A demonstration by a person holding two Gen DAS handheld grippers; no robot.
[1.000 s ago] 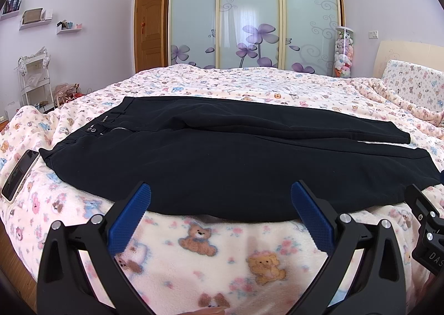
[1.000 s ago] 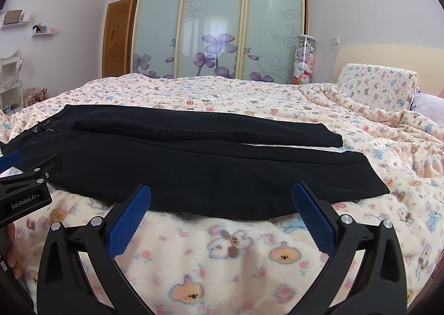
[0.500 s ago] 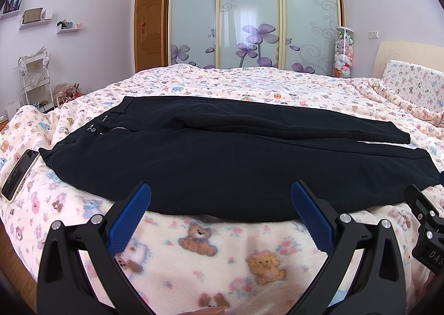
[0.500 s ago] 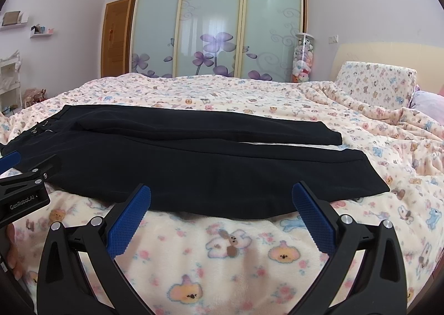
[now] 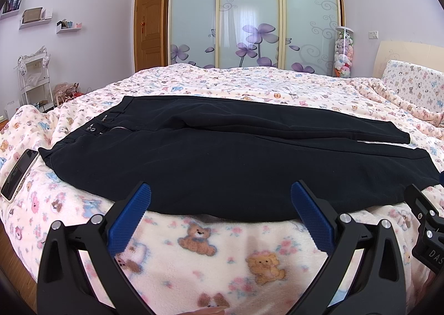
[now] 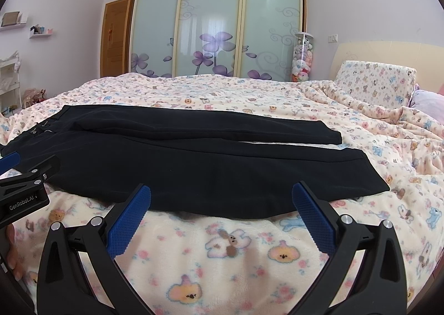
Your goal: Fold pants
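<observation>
A pair of black pants point(image 5: 222, 165) lies flat across the near part of a bed covered with a bear-print blanket point(image 5: 211, 256), waistband to the left of the pants and both legs running out to the right, the far leg lying just beside the near one and ending a little shorter. A dark phone point(image 5: 19, 173) rests on the blanket just left of the waistband, near the bed's left edge, close to where that corner of the pants lies. Beyond the pants the blanket stretches bare to a wardrobe with frosted sliding doors point(image 5: 249, 18), and right of the pants' hems it bunches into folds before a pillow point(image 6: 374, 84). The left gripper point(image 5: 220, 205) hovers over the blanket strip in front of the pants' near edge, its blue fingers point(image 5: 130, 220) spread wide and holding nothing. The right gripper point(image 6: 220, 205) hangs likewise before the near leg, fingers point(image 6: 313, 220) wide apart and empty; whether any tip brushes the cloth is hard to judge from this low angle. The two tools sit side by side, each showing at the margin of the other's view. The pants' near edge lies uncovered along its length, and the hems to the right have clear blanket around them.
</observation>
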